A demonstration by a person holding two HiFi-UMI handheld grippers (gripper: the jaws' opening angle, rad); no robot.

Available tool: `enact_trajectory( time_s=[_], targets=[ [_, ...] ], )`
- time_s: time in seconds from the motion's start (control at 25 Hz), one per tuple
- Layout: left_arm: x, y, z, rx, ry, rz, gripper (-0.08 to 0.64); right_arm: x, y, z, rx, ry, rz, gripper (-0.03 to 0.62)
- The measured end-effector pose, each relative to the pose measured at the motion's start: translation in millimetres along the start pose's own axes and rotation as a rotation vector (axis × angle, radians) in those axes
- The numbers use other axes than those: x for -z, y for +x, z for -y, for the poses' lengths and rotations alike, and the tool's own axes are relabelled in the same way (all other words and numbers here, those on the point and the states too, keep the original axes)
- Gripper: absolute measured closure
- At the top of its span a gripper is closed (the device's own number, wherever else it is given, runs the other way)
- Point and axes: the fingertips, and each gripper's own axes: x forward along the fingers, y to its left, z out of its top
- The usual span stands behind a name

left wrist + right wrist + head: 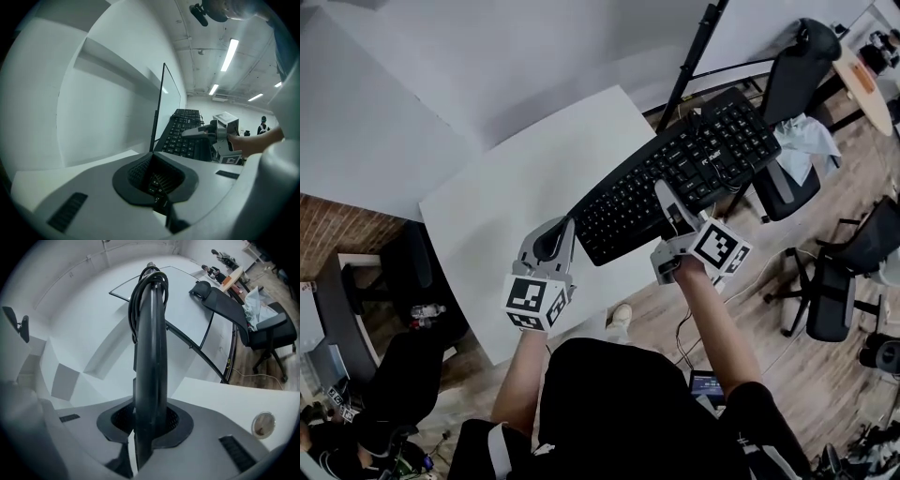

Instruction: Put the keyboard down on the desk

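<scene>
White worktop (516,187) lies open left of the black keyboard (694,159), which is held tilted across its right edge, far end past it. Left gripper (565,228) fingers pinch the keyboard's near corner. Right gripper (667,202) fingers clamp its long side.

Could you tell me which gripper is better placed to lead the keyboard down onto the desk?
Left, probably: the left gripper clamps the keyboard by its end above the desk, while the right gripper holds its edge near the desk's rim.
</scene>
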Motion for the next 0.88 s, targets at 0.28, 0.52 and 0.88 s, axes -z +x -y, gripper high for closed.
enact_trajectory(
  time_s=[0.28,0.52,0.88],
  targets=[
    [9.5,26.1,-29.7,0.004,-0.013,0.02,0.548,12.7,44.1,36.7,0.118,0.115,-0.031,0.495],
    [14.1,29.4,-61.2,0.009,0.003,0.026,0.547,25.2,85.3,52.2,0.148,0.172,-0.056,0.495],
    [45.7,39.4,-87.7,0.0,0.006,-0.02,0.546,46.5,126.0,89.5,0.162,0.248,-0.088,0.495]
  ],
)
